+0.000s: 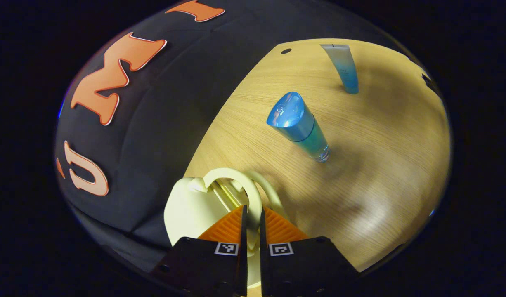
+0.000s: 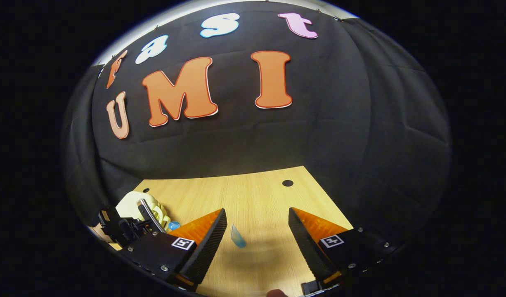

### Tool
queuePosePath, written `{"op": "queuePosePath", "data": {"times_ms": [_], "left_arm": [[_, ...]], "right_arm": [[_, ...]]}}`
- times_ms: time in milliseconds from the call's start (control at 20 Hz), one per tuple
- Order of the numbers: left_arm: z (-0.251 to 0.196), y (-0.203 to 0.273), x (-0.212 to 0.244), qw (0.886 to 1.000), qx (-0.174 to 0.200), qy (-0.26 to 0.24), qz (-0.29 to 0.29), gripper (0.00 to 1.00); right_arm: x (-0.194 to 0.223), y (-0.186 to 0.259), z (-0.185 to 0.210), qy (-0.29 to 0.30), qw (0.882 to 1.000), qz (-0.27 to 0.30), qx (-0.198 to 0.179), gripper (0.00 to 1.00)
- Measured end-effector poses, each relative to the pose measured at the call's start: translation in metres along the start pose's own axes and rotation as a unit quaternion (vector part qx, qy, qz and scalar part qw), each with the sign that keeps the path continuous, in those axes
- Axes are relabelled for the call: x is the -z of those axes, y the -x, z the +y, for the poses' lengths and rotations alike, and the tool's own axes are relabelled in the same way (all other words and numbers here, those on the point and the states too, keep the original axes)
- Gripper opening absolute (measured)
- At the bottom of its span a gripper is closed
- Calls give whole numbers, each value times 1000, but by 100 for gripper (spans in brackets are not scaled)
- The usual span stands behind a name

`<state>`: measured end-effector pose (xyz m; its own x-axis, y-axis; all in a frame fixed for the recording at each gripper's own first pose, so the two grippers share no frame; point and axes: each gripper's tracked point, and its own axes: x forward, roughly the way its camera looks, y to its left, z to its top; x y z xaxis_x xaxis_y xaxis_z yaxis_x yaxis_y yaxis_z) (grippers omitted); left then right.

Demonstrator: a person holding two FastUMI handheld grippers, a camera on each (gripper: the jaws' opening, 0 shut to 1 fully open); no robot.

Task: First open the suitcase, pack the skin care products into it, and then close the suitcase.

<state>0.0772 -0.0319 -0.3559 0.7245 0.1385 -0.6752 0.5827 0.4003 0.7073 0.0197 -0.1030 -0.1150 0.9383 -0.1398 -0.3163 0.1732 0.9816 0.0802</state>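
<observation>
In the left gripper view a small cream suitcase point(image 1: 191, 206) sits at the table's edge by the black cloth. My left gripper point(image 1: 253, 214) is shut on its arched handle point(image 1: 236, 179), with cream plastic showing in the narrow slit between the fingers. A blue capped bottle point(image 1: 298, 123) stands beyond it, and a pale blue tube point(image 1: 344, 68) lies farther off. In the right gripper view my right gripper point(image 2: 257, 211) hangs open above the table, with the tube point(image 2: 237, 236) lying below the gap. The suitcase point(image 2: 139, 204) and left gripper point(image 2: 125, 229) are at lower left.
The wooden table point(image 1: 381, 165) has a small dark hole point(image 1: 286, 51) near its far edge, which also appears in the right gripper view as the hole point(image 2: 287, 182). The black cloth wall point(image 2: 253, 136) rises right behind the table. Bare wood lies right of the bottle.
</observation>
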Motion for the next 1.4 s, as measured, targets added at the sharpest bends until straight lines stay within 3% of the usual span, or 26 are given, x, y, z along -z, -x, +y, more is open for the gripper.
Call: {"op": "queuePosePath", "data": {"times_ms": [100,350,600,850,1150,1400], "left_arm": [[15,11,-4,1000,-8,-5,-5,7],[86,59,10,997,-16,70,-28,7],[178,85,69,987,-75,136,-31,4],[239,76,137,969,-42,223,-96,4],[298,53,230,936,8,331,-120,6],[304,7,314,885,46,449,-113,6]], "right_arm": [[1,-1,0,-3,1000,-3,-2,95],[4,-3,24,-13,1000,-2,-19,95],[-6,-7,72,-16,998,1,-52,95],[-19,0,142,-42,998,-5,-53,95],[-39,16,216,-63,997,-33,-32,95],[-41,20,257,-61,997,-24,-40,95]]}}
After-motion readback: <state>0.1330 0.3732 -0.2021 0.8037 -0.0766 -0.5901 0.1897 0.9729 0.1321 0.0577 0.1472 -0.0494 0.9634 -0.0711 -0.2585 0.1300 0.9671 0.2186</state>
